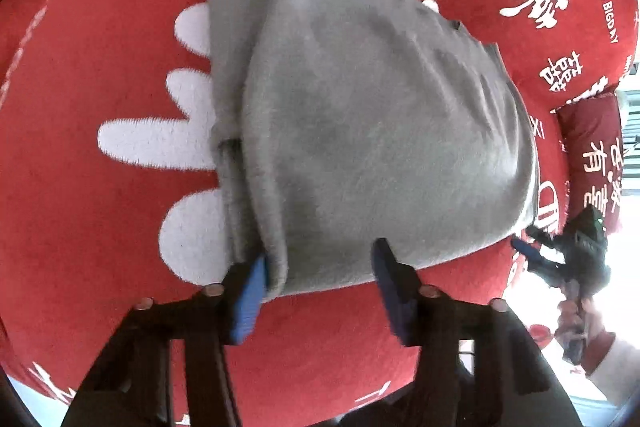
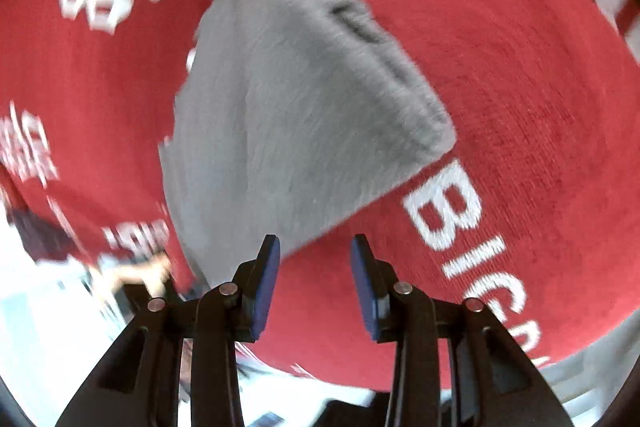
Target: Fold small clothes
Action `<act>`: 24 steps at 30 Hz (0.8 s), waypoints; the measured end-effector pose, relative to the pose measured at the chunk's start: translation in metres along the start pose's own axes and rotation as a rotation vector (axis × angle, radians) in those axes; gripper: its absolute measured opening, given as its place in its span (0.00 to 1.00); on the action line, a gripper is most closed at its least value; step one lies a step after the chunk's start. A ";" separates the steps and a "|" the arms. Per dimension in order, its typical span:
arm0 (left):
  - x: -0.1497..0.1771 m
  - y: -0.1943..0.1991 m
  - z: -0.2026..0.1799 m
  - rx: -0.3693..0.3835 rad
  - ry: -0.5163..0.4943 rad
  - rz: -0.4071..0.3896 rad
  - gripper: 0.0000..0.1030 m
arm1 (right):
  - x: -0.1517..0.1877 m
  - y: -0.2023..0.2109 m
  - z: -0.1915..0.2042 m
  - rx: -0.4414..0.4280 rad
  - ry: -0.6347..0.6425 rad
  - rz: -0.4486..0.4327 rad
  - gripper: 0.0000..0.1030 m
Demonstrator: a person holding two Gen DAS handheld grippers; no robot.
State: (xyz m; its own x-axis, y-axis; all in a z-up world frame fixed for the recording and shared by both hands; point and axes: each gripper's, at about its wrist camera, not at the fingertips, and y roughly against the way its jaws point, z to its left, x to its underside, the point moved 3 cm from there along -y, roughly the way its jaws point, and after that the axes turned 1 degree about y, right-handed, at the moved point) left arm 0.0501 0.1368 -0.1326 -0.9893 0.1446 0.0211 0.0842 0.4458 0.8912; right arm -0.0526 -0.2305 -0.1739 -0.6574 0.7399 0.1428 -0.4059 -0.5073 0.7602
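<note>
A grey garment [image 1: 360,115] lies folded on a red cloth [image 1: 100,227] with white lettering. In the left wrist view my left gripper [image 1: 320,253] straddles the garment's near edge. Its blue pads [image 1: 248,299] stand well apart, and the cloth between them lies flat and unpinched. My right gripper [image 1: 560,251] shows at the garment's right corner, held by a hand in a light sleeve. In the blurred right wrist view the right gripper [image 2: 315,241] hovers just short of the grey garment [image 2: 300,107]. Its jaws are apart, with only the red cloth [image 2: 520,107] between them.
A red cushion [image 1: 588,155] with white characters lies at the right end of the red cloth. Beyond the cloth's edges, a bright pale floor [image 2: 48,327] shows. Large white shapes [image 1: 160,143] are printed on the cloth left of the garment.
</note>
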 end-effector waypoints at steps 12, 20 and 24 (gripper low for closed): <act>0.018 0.006 0.013 -0.076 -0.045 -0.039 0.24 | -0.015 0.010 0.013 0.237 0.122 -0.042 0.07; 0.026 0.026 0.020 -0.125 0.089 -0.080 0.73 | -0.003 0.011 0.055 0.391 0.295 0.020 0.10; 0.033 0.034 0.017 -0.104 0.103 -0.110 0.75 | 0.001 -0.007 0.109 0.385 0.445 0.038 0.26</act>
State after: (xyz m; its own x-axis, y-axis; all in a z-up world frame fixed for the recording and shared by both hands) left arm 0.0221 0.1722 -0.1095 -0.9993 0.0066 -0.0380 -0.0331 0.3595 0.9326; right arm 0.0186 -0.1778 -0.1099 -0.9038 0.4260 -0.0420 -0.1717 -0.2709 0.9472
